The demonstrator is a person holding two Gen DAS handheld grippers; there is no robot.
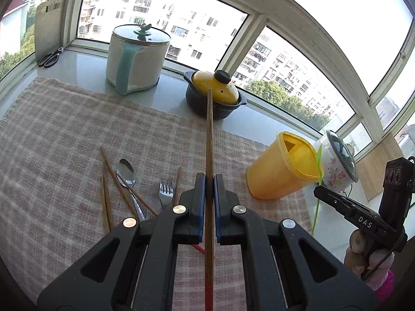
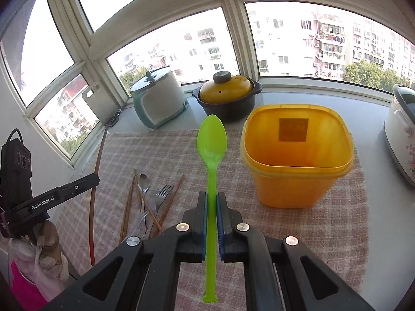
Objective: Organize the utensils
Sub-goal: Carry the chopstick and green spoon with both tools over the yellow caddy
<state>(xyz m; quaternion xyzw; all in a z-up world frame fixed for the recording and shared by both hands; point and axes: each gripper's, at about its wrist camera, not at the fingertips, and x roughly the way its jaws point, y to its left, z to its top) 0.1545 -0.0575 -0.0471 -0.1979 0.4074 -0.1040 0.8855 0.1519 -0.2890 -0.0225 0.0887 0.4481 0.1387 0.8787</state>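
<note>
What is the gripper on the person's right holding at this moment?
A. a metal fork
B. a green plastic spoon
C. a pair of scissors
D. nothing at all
B: the right gripper is shut on the green plastic spoon, gripping its handle with the bowl pointing forward beside the yellow container, while the metal fork lies on the cloth.

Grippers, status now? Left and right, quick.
Left gripper: closed on a wooden chopstick.
Right gripper: closed on the green plastic spoon, beside the yellow container.
</note>
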